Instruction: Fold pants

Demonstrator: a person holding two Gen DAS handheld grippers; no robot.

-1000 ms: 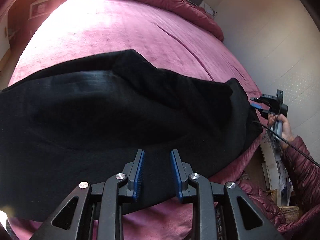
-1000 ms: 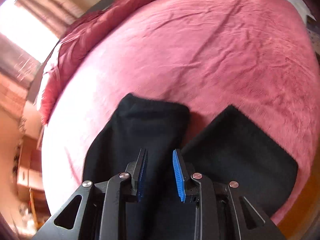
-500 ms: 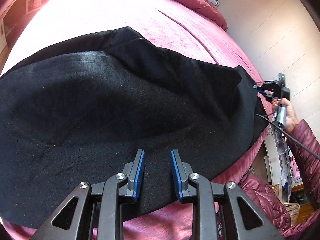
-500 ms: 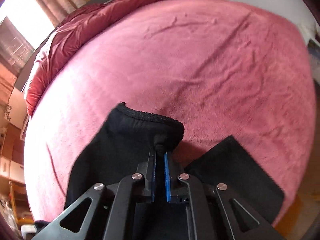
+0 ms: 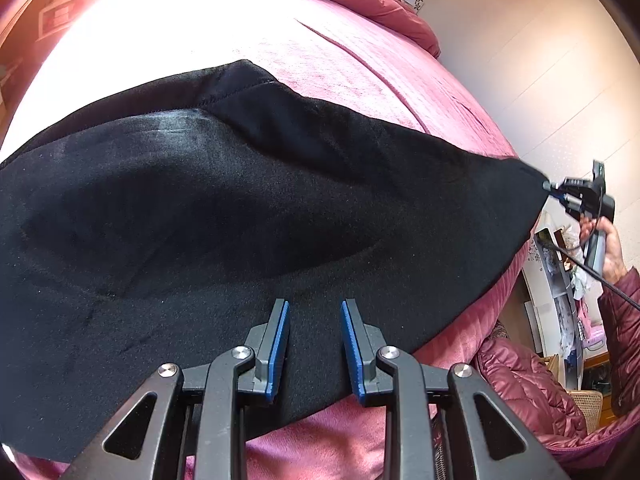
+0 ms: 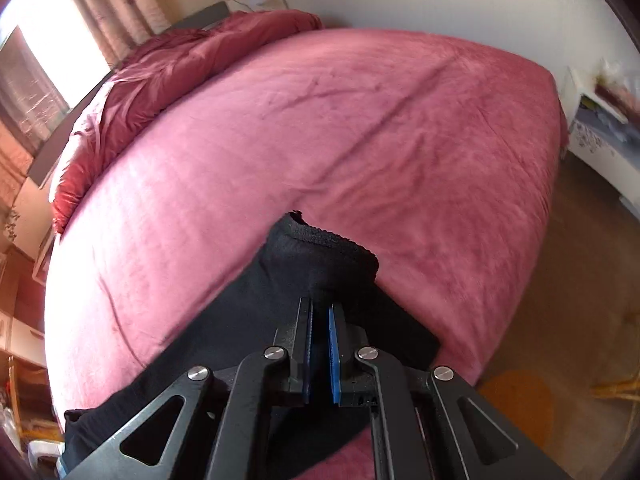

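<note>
Right wrist: right gripper (image 6: 319, 344) clamped on pants (image 6: 316, 280) hem, lifted off bed (image 6: 320, 128). Left gripper (image 5: 313, 344) agape, empty, over pants' near edge; long axis running toward right gripper, nearer the free cloth.

Pink bed (image 6: 360, 128), sunlit curtained window (image 6: 60, 40)
</note>
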